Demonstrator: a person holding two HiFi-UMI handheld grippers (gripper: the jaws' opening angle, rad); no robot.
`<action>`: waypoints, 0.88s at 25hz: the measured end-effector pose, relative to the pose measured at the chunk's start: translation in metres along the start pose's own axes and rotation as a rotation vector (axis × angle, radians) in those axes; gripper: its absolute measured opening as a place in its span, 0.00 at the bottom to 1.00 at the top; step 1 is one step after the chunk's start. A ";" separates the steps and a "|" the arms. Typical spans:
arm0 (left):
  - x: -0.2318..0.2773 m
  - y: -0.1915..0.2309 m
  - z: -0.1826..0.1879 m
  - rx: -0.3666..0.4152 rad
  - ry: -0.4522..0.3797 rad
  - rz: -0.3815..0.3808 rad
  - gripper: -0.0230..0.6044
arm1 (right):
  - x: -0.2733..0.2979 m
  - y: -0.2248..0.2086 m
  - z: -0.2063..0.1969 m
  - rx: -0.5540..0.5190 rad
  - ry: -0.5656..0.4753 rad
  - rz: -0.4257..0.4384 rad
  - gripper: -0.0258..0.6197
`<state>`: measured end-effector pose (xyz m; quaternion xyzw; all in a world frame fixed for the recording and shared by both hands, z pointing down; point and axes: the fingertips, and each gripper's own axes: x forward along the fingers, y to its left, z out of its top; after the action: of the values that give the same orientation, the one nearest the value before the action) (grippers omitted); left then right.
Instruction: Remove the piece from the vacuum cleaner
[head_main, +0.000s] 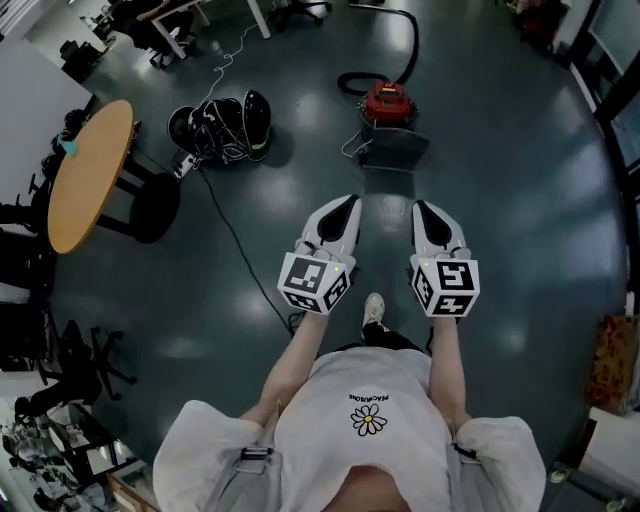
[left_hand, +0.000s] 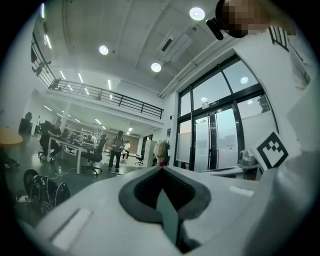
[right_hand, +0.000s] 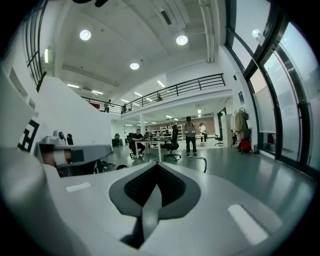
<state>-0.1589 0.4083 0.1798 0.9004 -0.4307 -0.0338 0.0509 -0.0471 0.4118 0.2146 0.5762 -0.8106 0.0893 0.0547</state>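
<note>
Holding nothing: left tool, right tool closed.

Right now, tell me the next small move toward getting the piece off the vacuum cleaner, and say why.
Probably step forward and bring both grippers down toward the red vacuum cleaner. It sits on the floor well ahead of the left gripper and the right gripper. Both have their jaws together with nothing between them, so neither can work on it from here.

Head cam steep down; L tool, R tool cams level, share desks.
</note>
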 end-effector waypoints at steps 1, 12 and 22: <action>0.014 -0.002 0.001 0.007 0.006 -0.012 0.05 | 0.012 -0.010 0.007 0.014 -0.010 0.005 0.08; 0.122 0.075 -0.012 0.043 0.026 0.022 0.05 | 0.131 -0.067 0.007 0.057 -0.009 0.024 0.08; 0.285 0.176 -0.027 -0.016 0.023 0.061 0.05 | 0.283 -0.166 0.042 -0.026 0.022 0.004 0.08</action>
<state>-0.1132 0.0787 0.2229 0.8867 -0.4571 -0.0254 0.0638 0.0162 0.0881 0.2409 0.5727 -0.8123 0.0849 0.0709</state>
